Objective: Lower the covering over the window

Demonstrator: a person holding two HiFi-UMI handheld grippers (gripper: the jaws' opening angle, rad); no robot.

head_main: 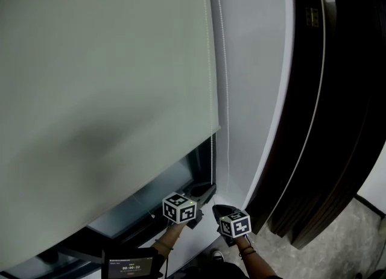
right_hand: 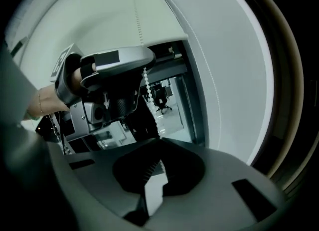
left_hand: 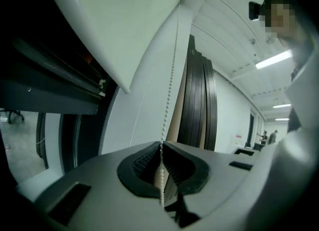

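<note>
Pinching the bead chain [left_hand: 167,97] (tightly) are left gripper [left_hand: 162,143], right gripper [right_hand: 160,140].

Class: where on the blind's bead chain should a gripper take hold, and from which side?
Pinch the bead chain on its straight run beside the blind, coming from the room side, jaws crossing it: it is thin, vertical, hanging free.
</note>
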